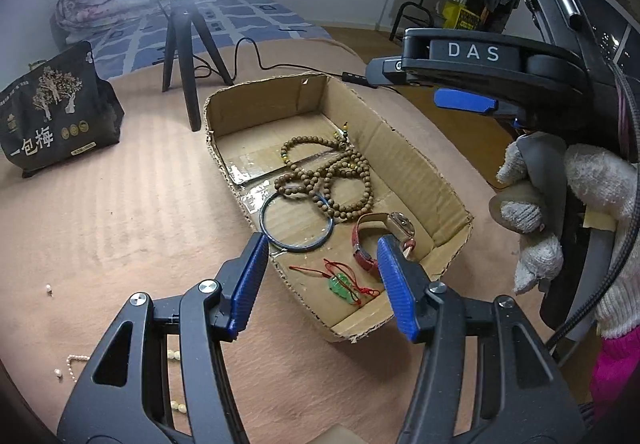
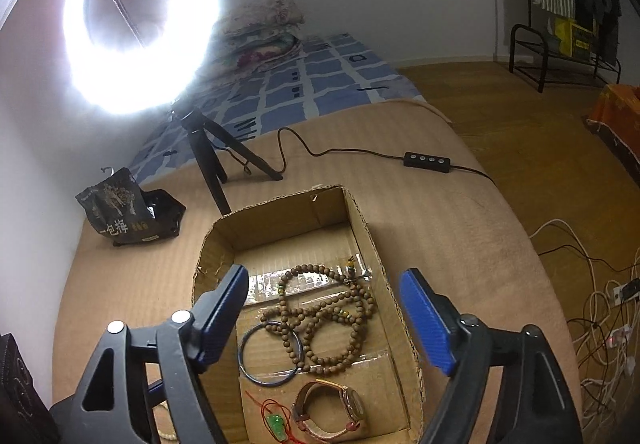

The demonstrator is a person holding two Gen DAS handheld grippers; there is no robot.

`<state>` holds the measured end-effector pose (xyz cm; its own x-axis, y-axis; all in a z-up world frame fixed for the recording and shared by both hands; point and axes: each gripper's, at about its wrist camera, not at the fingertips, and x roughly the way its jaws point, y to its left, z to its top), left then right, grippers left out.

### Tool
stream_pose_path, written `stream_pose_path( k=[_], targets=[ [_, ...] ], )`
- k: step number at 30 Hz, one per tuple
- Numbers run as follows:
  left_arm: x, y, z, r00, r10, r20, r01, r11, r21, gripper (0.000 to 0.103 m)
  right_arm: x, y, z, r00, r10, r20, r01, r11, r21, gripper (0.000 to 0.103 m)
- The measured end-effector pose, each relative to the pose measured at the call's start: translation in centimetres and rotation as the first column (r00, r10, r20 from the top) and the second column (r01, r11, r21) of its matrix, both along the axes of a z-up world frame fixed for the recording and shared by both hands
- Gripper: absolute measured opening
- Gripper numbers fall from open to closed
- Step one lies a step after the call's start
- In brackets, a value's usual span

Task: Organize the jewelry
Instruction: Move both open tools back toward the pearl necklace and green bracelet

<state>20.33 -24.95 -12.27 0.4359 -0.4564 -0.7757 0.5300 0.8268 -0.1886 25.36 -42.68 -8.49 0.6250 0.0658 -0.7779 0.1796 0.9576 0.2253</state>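
Currently, both claws, left claw and right claw, are being held open (empty) over the cardboard box; loose pearls are probably being targeted next.

The left gripper is hovering over the near end of a cardboard box, its blue jaws standing apart with nothing between them. Inside the box a long string of brown wooden beads is lying in loops, partly overlapping a dark blue bangle. A red-strapped watch is resting near the right wall, and a green pendant on red cord is lying nearest the camera. The right gripper, held by a gloved hand, is hanging above the box's right side. Loose pale beads are lying on the tan surface at lower left.
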Motion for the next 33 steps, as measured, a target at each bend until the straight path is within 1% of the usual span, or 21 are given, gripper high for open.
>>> stream_pose_path(
  k=[5, 8, 12, 15, 18, 22, 25, 28, 33],
  targets=[
    [-0.5, 0.8, 0.5, 1.0, -0.004, 0.016, 0.003, 1.0, 0.021, 0.058, -0.4, 0.2, 0.2, 1.0, -0.014, -0.003, 0.014, 1.0, -0.003, 0.086],
    [-0.8, 1.7, 0.9, 0.999, -0.003, 0.036, 0.001, 0.999, 0.039, 0.058, -0.8, 0.4, 0.6, 1.0, -0.015, 0.002, 0.016, 1.0, -0.005, 0.091],
    [-1.3, 3.8, 1.4, 0.998, 0.013, 0.058, -0.016, 0.998, 0.057, 0.058, -1.7, 1.0, 1.2, 1.0, -0.007, 0.015, 0.007, 1.0, -0.011, 0.092],
    [-1.7, 5.4, 1.6, 0.998, 0.024, 0.063, -0.029, 0.997, 0.072, 0.058, -2.5, 1.7, 1.8, 1.0, 0.009, 0.029, -0.009, 1.0, -0.013, 0.097],
    [-2.1, 7.7, 1.7, 0.996, 0.04, 0.078, -0.047, 0.994, 0.097, 0.059, -3.4, 2.6, 2.6, 0.998, 0.036, 0.049, -0.035, 0.999, -0.021, 0.098],
    [-2.4, 11.6, 2.0, 0.993, 0.092, 0.077, -0.1, 0.99, 0.103, 0.059, -4.7, 4.0, 3.7, 0.994, 0.066, 0.081, -0.063, 0.997, -0.033, 0.101],
    [-2.2, 14.7, 2.2, 0.986, 0.153, 0.059, -0.157, 0.984, 0.082, 0.059, -5.7, 5.2, 4.4, 0.991, 0.087, 0.103, -0.086, 0.996, -0.015, 0.102],
    [-2.2, 17.3, 2.3, 0.978, 0.204, 0.044, -0.207, 0.976, 0.063, 0.059, -6.6, 6.8, 4.8, 0.986, 0.122, 0.115, -0.124, 0.992, 0.003, 0.103],
    [-2.5, 21.1, 2.1, 0.961, 0.277, 0.026, -0.277, 0.96, 0.041, 0.059, -8.1, 10.3, 5.1, 0.969, 0.214, 0.126, -0.217, 0.976, 0.01, 0.103]
  ],
)
